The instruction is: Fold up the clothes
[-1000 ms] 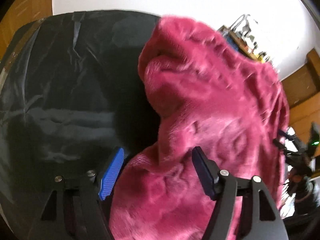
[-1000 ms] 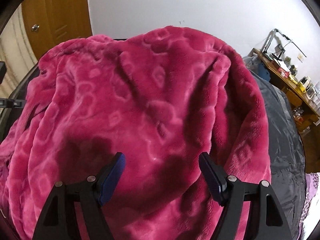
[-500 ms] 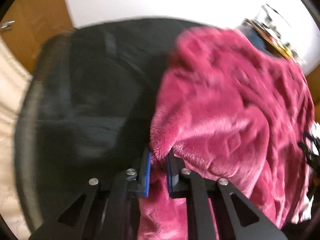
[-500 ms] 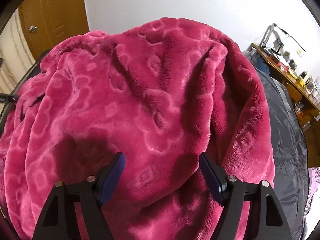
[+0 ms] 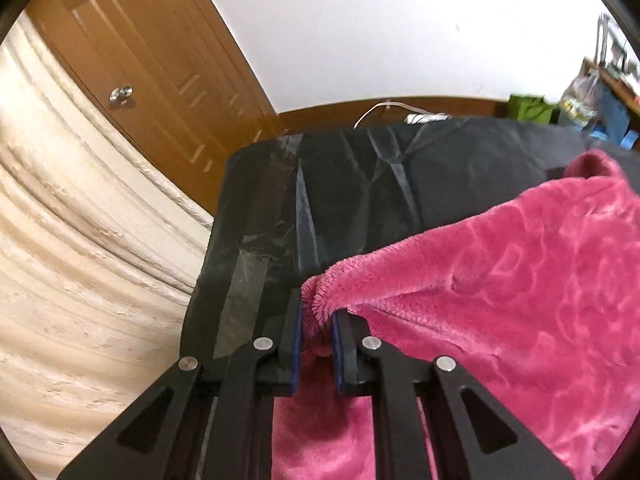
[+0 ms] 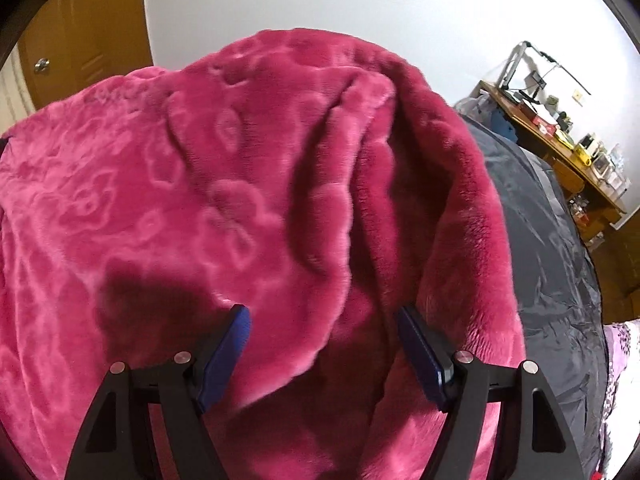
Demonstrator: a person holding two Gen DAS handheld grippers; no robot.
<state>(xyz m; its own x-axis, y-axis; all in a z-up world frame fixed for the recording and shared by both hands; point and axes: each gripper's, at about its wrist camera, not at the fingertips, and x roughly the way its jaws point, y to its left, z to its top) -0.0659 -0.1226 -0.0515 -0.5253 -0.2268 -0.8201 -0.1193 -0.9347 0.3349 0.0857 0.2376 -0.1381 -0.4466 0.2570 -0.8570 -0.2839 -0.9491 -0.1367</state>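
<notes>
A plush pink garment (image 5: 500, 292) with an embossed pattern lies on a black-covered table (image 5: 360, 184). My left gripper (image 5: 316, 320) is shut on a corner of its fuzzy edge and holds that corner lifted off the dark cover. In the right wrist view the same pink garment (image 6: 224, 200) fills most of the picture, bunched into thick folds. My right gripper (image 6: 322, 316) stands open just above a fold, its blue pads (image 6: 230, 344) wide apart with plush cloth below and between them, not pinched.
A wooden door (image 5: 132, 60) and pale floor (image 5: 72, 260) lie left of the table. A white cable (image 5: 396, 112) lies beyond the table's far edge. A cluttered wooden desk (image 6: 560, 148) stands at the right by the white wall. Bare black cover (image 6: 552, 260) shows right of the garment.
My left gripper closed on the garment's edge, then rose and tilted up, lifting the corner; door and floor came into view. My right gripper stayed open and moved slightly over the folds.
</notes>
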